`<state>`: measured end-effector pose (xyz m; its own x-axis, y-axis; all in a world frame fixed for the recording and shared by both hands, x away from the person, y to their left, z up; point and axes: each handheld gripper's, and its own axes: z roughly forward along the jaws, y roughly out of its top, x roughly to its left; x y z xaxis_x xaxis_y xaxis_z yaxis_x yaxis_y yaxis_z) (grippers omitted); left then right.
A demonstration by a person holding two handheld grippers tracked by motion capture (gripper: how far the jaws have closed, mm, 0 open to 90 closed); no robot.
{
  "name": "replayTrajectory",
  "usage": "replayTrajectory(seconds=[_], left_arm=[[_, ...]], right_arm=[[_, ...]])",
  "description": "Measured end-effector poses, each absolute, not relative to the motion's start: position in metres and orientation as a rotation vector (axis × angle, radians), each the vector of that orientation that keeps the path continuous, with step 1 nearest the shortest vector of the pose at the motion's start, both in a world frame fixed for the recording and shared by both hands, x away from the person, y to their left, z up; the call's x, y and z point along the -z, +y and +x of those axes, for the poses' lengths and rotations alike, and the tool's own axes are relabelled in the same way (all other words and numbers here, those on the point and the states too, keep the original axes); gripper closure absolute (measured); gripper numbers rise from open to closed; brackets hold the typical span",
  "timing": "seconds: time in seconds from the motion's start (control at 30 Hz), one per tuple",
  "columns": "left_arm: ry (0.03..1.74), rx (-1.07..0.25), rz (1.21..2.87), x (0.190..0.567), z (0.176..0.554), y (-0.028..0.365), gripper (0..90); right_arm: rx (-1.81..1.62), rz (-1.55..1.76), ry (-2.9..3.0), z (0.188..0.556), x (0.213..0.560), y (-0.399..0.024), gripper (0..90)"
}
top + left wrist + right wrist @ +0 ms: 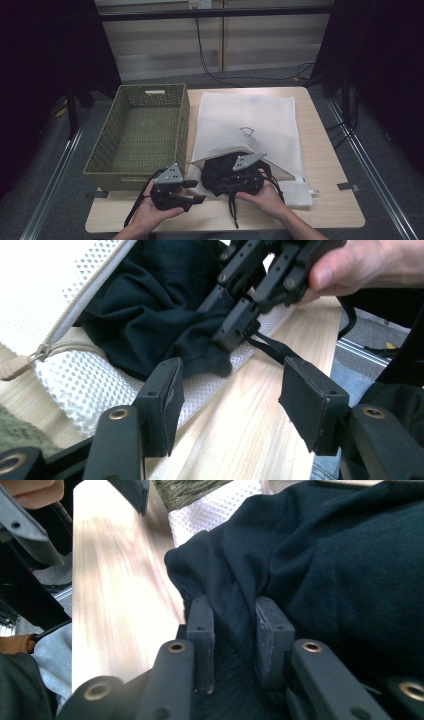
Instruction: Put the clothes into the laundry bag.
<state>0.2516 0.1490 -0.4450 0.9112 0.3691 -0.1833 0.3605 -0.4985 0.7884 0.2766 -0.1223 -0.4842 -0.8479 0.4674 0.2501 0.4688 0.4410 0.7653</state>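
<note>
A black garment (222,172) lies bunched at the open mouth of a white mesh laundry bag (245,122) on the wooden table (327,202). My right gripper (235,180) is shut on a fold of the garment (325,555); in the right gripper view the jaws (234,615) pinch the dark cloth between them. My left gripper (197,192) rests near the table's front edge, left of the garment. Its jaws (230,380) stand open over bare wood with nothing between them. The left gripper view also shows the right gripper (240,325) on the cloth (150,315) and the bag's zipper (20,365).
A green woven basket (105,150) stands on the table's left half, beside the bag. Cables trail on the floor behind the table. Dark curtains hang at both sides. Bare wood runs along the front edge and the right side.
</note>
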Motion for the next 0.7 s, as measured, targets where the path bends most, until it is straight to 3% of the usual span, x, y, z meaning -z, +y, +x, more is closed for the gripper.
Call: replayTrajectory(seconds=[0.37,0.7], left_arm=[[0.475,0.033,2.246,0.457,0.253,0.118,52.3],[0.415,-0.059,2.344,0.473,0.265,0.081,55.2]], right_arm=[[1.466,-0.915,-2.624,0.276,0.465,-0.144,74.3],[1.473,-0.981,-2.602,0.28,0.461,-0.157,74.3]])
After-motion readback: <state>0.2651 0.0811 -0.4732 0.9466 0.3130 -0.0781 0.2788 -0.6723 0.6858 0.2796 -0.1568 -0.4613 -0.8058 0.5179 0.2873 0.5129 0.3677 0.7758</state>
